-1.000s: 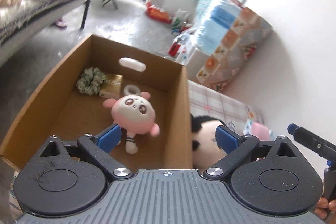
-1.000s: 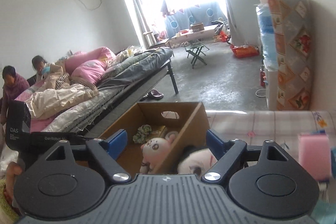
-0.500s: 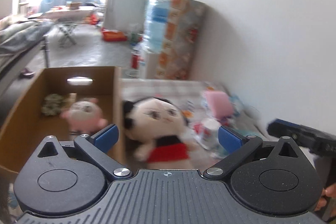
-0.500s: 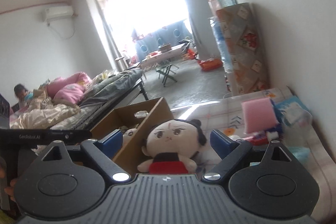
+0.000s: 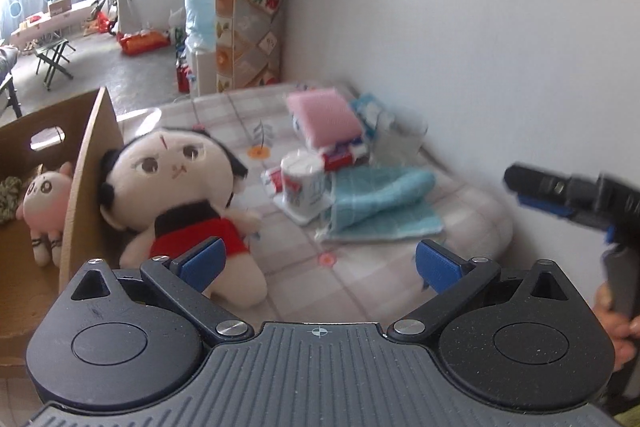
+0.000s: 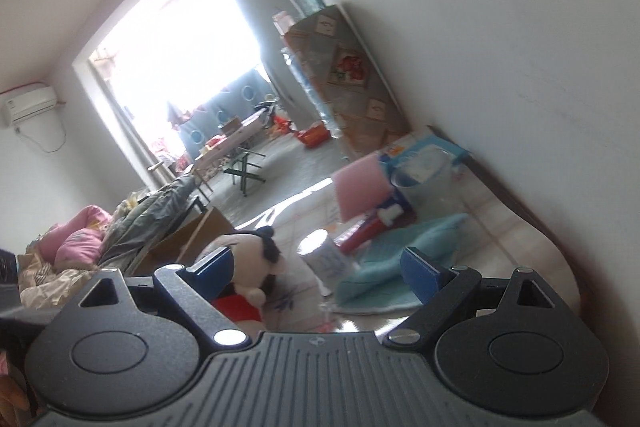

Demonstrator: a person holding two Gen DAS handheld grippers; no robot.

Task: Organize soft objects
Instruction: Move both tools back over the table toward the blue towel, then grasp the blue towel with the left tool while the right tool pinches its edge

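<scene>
Both grippers hang over the checked cloth of the surface (image 5: 360,279) by the white wall, and neither has anything in it. The left gripper (image 5: 318,263) has its blue pads spread wide, with only bare cloth showing between them. The right gripper (image 6: 316,267) is released too, jaws wide apart and nothing pressed between the pads; in its tilted view the toilet paper roll (image 6: 326,259) and the folded blue towel (image 6: 384,267) sit beyond the gap.

The black-haired plush doll in the red top (image 5: 176,195) lies on the cloth, its head leaning against the outer wall of the cardboard box (image 5: 86,163). The left gripper's left pad overlaps the doll's lower body in the view; whether it touches I cannot tell. Inside the box, against that same wall, lies a small pink plush (image 5: 42,199), with something green and ruffled at the far left edge.

Further back on the cloth a pink sponge (image 5: 326,115) rests on top of some red, white and blue packets, next to a clear plastic container (image 5: 402,143). The towel lies just in front, touching the paper roll's side.
</scene>
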